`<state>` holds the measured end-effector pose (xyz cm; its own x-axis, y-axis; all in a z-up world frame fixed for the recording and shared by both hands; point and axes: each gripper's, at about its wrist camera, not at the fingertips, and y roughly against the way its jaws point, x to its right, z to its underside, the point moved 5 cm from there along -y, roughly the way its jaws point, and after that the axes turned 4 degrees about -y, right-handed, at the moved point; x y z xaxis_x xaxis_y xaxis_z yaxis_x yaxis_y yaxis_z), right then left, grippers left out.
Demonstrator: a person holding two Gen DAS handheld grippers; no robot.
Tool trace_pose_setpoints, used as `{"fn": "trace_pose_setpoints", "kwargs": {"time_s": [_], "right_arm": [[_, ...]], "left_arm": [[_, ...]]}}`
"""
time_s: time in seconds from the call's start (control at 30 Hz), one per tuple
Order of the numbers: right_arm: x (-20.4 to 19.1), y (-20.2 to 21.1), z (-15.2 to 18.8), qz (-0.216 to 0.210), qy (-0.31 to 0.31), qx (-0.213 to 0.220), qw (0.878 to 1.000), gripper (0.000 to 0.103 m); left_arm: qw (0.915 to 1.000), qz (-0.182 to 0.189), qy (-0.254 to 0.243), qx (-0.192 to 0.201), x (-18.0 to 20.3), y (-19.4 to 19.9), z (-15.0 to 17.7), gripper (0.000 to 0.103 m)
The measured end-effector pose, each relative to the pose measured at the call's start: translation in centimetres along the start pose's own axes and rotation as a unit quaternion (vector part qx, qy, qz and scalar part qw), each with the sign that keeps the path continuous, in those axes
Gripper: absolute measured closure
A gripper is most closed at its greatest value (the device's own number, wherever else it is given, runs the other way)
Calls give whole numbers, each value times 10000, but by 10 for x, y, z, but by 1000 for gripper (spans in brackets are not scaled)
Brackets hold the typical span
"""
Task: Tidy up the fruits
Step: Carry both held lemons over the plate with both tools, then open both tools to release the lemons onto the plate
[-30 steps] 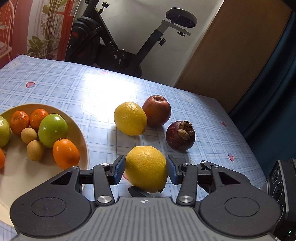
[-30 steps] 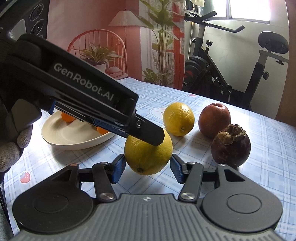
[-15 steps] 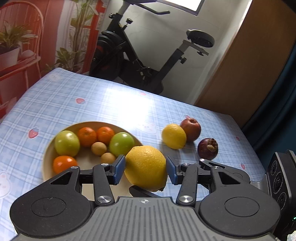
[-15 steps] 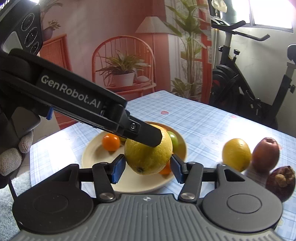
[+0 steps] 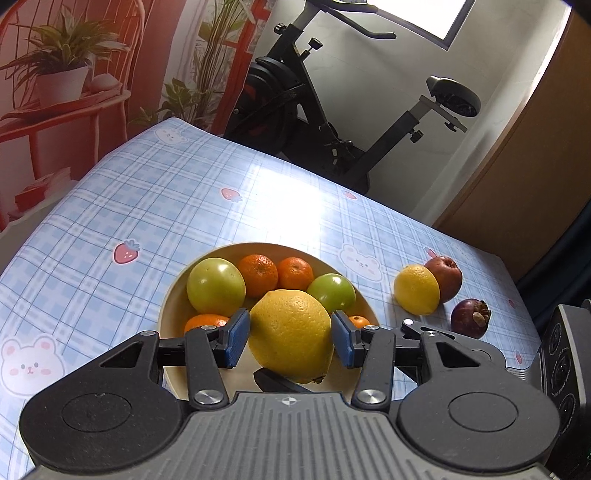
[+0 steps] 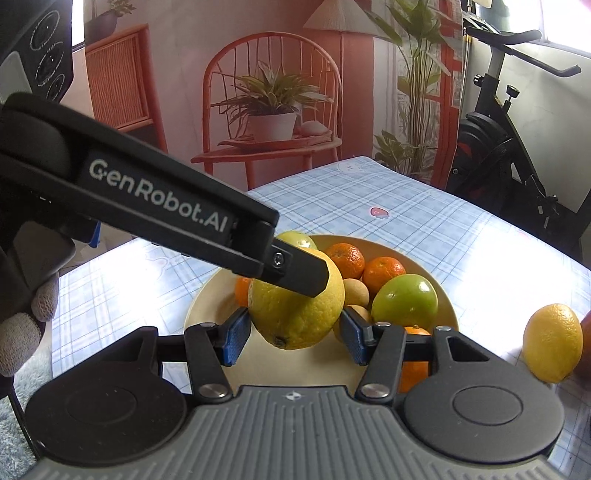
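The table [image 5: 155, 206] carries a bowl [image 5: 173, 306] of fruit. The left gripper [image 5: 291, 343] and right gripper [image 6: 295, 334] are each part closed, pads pressed to one lemon [image 5: 290, 332], held over the bowl's near side. A second lemon [image 5: 416, 289], apple [image 5: 445, 277] and mangosteen [image 5: 470, 318] are noted on the table beside the bowl.

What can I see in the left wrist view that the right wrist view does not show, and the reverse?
Only the left wrist view shows the mangosteen on the table. Only the right wrist view shows the gloved left hand and the lamp by the wall. Both show the held lemon, the bowl of fruit and the second lemon on the table.
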<state>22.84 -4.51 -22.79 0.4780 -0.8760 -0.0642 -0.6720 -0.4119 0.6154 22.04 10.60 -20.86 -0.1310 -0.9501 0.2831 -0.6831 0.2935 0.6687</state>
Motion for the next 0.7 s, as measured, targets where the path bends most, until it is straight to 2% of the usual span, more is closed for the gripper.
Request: {"fn": "trace_pose_setpoints", "kwargs": {"time_s": [0.27, 0.33, 0.4, 0.7], "right_arm": [[0, -14, -4, 151, 339, 11, 9993, 46], [-2, -15, -3, 172, 442, -8, 9989, 44], [-1, -15, -3, 147, 400, 5, 9991, 44], [6, 0, 2, 143, 265, 72, 9995, 44]], "left_arm": [[10000, -1, 19, 9, -7, -8, -5, 52], [10000, -29, 12, -47, -8, -11, -4, 54], [9999, -37, -5, -108, -8, -14, -2, 58], [9999, -144, 9, -89, -9, -12, -1, 58]]}}
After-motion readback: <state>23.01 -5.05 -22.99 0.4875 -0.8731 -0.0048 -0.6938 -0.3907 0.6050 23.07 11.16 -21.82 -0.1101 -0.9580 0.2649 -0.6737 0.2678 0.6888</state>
